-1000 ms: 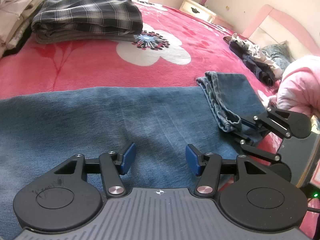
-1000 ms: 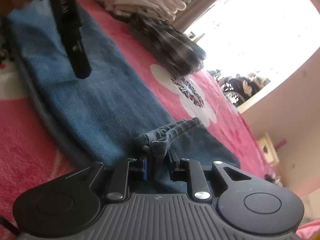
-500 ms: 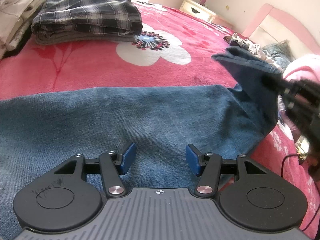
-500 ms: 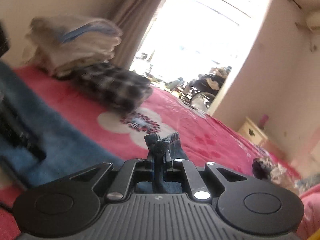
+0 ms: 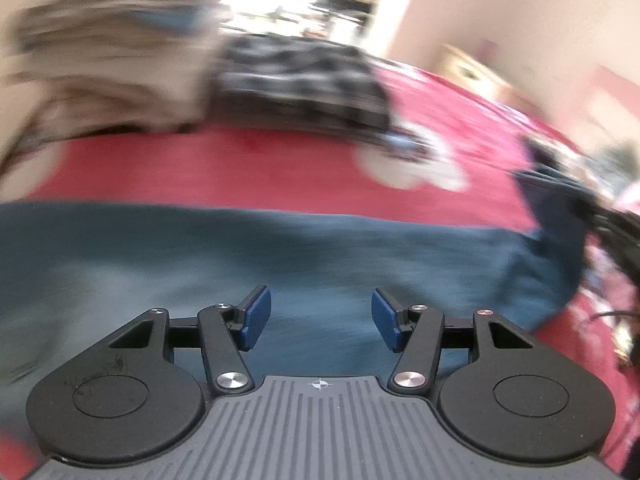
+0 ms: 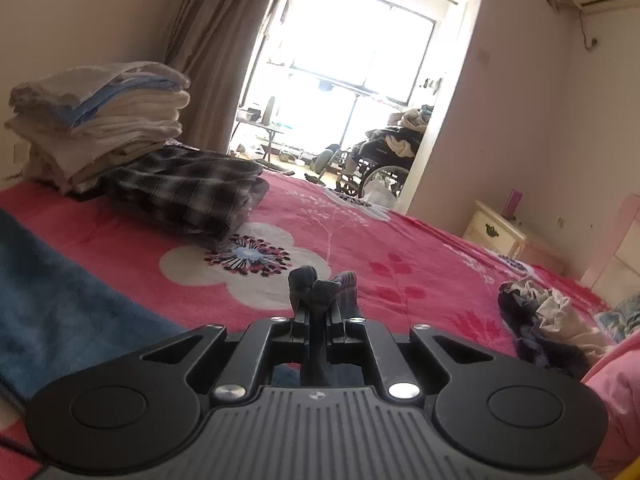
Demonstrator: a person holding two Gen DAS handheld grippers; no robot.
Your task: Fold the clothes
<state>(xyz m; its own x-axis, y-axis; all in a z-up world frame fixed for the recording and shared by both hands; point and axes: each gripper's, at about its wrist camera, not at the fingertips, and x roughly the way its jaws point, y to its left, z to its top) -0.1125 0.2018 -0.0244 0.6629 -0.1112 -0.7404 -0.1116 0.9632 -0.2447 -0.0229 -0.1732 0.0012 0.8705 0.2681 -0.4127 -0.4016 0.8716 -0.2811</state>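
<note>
Jeans [image 5: 280, 248] lie across the bed [image 6: 400, 240]; your right claw [image 6: 318, 312] is clamped on their bunched hem, lifted clear. Your left claw [image 5: 320, 318] hangs half open, empty, above the denim. Beyond sit a plaid stack [image 6: 188, 188] and towels [image 6: 100, 112].

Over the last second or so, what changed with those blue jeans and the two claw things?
The right gripper pinched the jeans' hem shut and lifted it off the bed, so that end now hangs raised. The left gripper stayed open and empty, but swung over the jeans, blurring its view. The rest of the jeans still lies on the red blanket, and the folded plaid garment and pale stack stayed put.
</note>
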